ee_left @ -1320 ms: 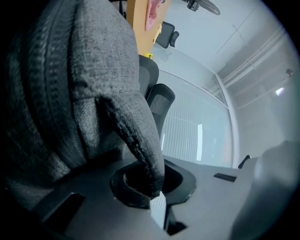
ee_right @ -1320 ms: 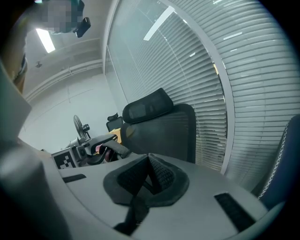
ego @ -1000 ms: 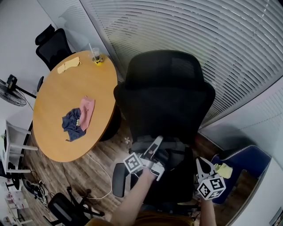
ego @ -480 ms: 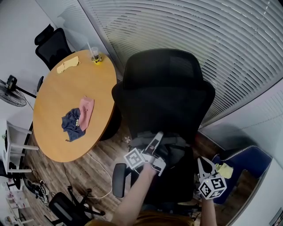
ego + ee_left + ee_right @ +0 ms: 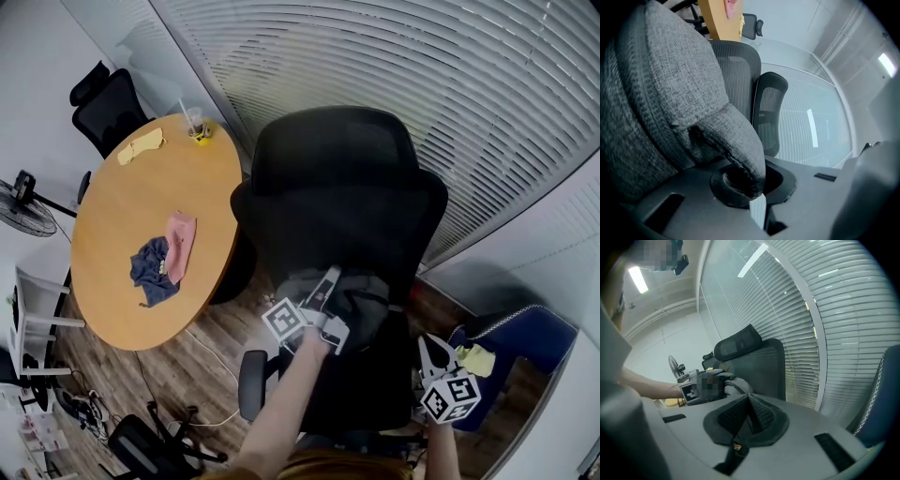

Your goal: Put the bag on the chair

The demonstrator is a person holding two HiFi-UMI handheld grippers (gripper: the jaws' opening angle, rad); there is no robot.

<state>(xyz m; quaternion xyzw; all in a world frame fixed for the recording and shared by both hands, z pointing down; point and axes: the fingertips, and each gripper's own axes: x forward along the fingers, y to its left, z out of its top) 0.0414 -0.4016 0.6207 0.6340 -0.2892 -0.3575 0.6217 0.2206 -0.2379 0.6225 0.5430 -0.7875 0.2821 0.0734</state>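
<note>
Our left claw [image 5: 329, 279] pinched the bag [image 5: 364, 307] above the chair [image 5: 342, 187] seat (right claw [image 5: 431, 353] pressed together, empty); released near the edge, it could slump off.

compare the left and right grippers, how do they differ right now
The left gripper is shut on the grey bag; the right gripper is shut on nothing. The left gripper reaches over the seat of the black chair, while the right gripper sits back by that chair's side, near the blue chair. Both carry a square-marker cube.
</note>
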